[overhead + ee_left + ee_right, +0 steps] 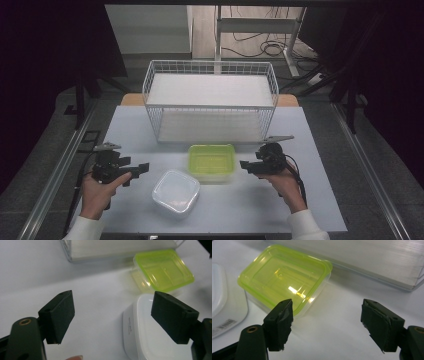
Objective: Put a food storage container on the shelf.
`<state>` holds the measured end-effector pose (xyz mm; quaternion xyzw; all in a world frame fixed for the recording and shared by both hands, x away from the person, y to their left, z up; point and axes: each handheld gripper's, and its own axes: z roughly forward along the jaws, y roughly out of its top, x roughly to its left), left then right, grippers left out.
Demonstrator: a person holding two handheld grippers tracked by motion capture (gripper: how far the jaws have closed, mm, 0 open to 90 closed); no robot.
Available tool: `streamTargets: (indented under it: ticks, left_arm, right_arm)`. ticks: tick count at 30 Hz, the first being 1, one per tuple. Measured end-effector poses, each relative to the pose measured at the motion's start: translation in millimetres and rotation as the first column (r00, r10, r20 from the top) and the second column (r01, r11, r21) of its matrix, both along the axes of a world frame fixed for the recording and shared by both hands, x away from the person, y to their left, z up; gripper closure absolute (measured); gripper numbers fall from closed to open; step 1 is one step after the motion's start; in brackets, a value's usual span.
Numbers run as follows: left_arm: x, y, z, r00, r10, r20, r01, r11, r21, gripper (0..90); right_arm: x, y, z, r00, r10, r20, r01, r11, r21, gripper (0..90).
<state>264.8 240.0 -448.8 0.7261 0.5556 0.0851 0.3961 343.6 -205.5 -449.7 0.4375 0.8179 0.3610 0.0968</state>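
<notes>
Nearest the person: two hands w/ white sleeves come in from the bottom edge of the high view. Left gripper (142, 169) sits at the table's left, jaws apart, nothing btwn them; it points right, toward the white box (176, 191). In the left gripper view that white box (150, 332) lies just past the right jaw, lid on, a small grey label on its side; a fingertip shows at the bottom edge.

Right gripper (245, 165) is at the right, jaws apart too, empty, pointing left at the green box (212, 161), close to it but not touching. In the right gripper view the green box (287, 277) lies ahead and left of the jaws, clear tub w/ green lid on.

Both boxes rest on the table (320, 200), green one just behind and right of the white one, near each other; can't tell if they touch.

Farther back: wire basket (210, 100), white, standing just behind the green box. Beyond the table, floor w/ cables (260, 47) and a frame leg.
</notes>
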Motion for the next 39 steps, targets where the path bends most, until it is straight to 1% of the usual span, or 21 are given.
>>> streamTargets:
  ticks: [2,4,5,9,12,14,17,18,21,22,24,28,30,32,33,34,35,36,37,38,39]
  left_arm:
    - [2.9,-3.8,2.1,0.9997,-0.023,0.000,0.023,0.9991,-0.036,19.4]
    - [4.6,-6.7,4.3,0.9996,-0.028,0.006,0.028,0.9991,-0.031,20.0]
    - [8.4,-13.7,8.1,0.9991,-0.039,0.014,0.039,0.9992,-0.005,20.4]
    - [14.4,-27.0,12.8,0.9980,-0.063,0.008,0.063,0.9979,0.013,20.6]
    - [15.6,-35.7,17.4,0.9960,-0.090,0.002,0.090,0.9959,-0.008,20.7]
    - [17.2,-41.5,20.3,0.9962,-0.087,0.007,0.087,0.9962,-0.001,21.2]
    - [20.6,-45.9,22.3,0.9961,-0.088,0.001,0.088,0.9961,-0.003,21.8]
    - [24.0,-49.2,25.3,0.9955,-0.094,-0.007,0.094,0.9955,-0.008,21.8]
    - [27.9,-51.2,29.8,0.9949,-0.101,-0.008,0.100,0.9949,-0.012,22.3]
    - [32.6,-53.9,35.0,0.9948,-0.102,-0.009,0.102,0.9947,-0.018,22.5]
    - [37.8,-58.0,39.0,0.9936,-0.113,-0.013,0.112,0.9934,-0.024,22.9]
    - [48.4,-69.9,38.0,0.9882,-0.146,-0.046,0.144,0.9888,-0.038,24.6]
    - [51.1,-72.7,36.5,0.9876,-0.147,-0.056,0.144,0.9887,-0.039,24.7]
    - [60.8,-78.5,31.2,0.9853,-0.147,-0.086,0.143,0.9883,-0.053,24.8]
    - [60.8,-78.5,31.2,0.9853,-0.147,-0.086,0.143,0.9883,-0.053,24.9]
    - [64.1,-80.0,29.5,0.9842,-0.147,-0.098,0.142,0.9882,-0.057,24.9]
    - [70.6,-82.8,25.3,0.9810,-0.152,-0.120,0.144,0.9867,-0.075,25.6]
    - [70.6,-82.8,25.3,0.9810,-0.152,-0.120,0.144,0.9867,-0.075,25.8]
    - [73.7,-84.0,22.9,0.9788,-0.155,-0.133,0.145,0.9860,-0.081,25.8]
    - [79.7,-86.6,17.4,0.9750,-0.156,-0.158,0.143,0.9853,-0.094,26.9]
    - [82.6,-87.9,14.5,0.9721,-0.160,-0.172,0.144,0.9845,-0.100,27.5]
  right_arm:
    - [0.5,-1.5,1.9,1.0000,-0.008,0.002,0.008,1.000,0.016,25.6]
    - [-0.1,-2.4,2.3,0.9999,-0.011,-0.008,0.011,1.000,0.019,25.6]
    - [-2.1,-5.9,0.4,0.9998,-0.014,-0.013,0.014,1.000,0.014,25.6]
    - [-2.3,-12.3,0.0,0.9994,-0.027,-0.022,0.028,0.999,0.025,25.8]
    - [-2.4,-13.9,3.2,0.9996,-0.019,-0.019,0.020,0.999,0.041,25.8]
    - [-2.6,-12.6,5.6,0.9998,-0.015,-0.015,0.015,0.999,0.038,25.8]
    - [-1.4,-8.4,8.7,0.9999,-0.008,-0.007,0.008,1.000,0.029,26.3]
    - [-1.2,-6.1,9.7,1.0000,-0.008,-0.004,0.008,1.000,0.025,26.4]
    - [-2.8,-0.4,12.6,1.0000,0.006,0.004,-0.007,1.000,0.015,26.9]
    - [-3.9,0.8,13.3,0.9999,0.011,0.008,-0.011,1.000,0.014,27.1]
    - [-5.5,1.8,15.1,0.9998,0.016,0.011,-0.016,1.000,0.019,27.2]
    - [-5.0,3.2,19.1,0.9998,0.012,0.018,-0.012,0.999,0.034,27.5]
    - [-4.6,3.8,19.3,0.9998,0.012,0.017,-0.013,0.999,0.036,27.5]
    - [-3.4,5.2,17.5,0.9998,0.016,0.014,-0.016,0.999,0.035,27.4]
    - [-3.4,5.2,17.5,0.9998,0.016,0.014,-0.016,0.999,0.035,27.4]
    - [-3.5,5.1,17.0,0.9998,0.016,0.007,-0.017,0.999,0.032,27.4]
    - [-2.4,4.3,15.3,0.9998,0.018,0.005,-0.018,0.999,0.030,27.4]
    - [-2.4,4.3,15.3,0.9998,0.018,0.005,-0.018,0.999,0.030,27.4]
    - [-1.5,4.0,14.8,0.9999,0.015,0.003,-0.015,0.999,0.032,27.4]
    - [0.6,3.2,13.9,0.9999,0.011,0.003,-0.011,0.999,0.032,27.4]
    - [1.5,3.2,13.6,0.9999,0.010,0.002,-0.010,0.999,0.033,27.5]
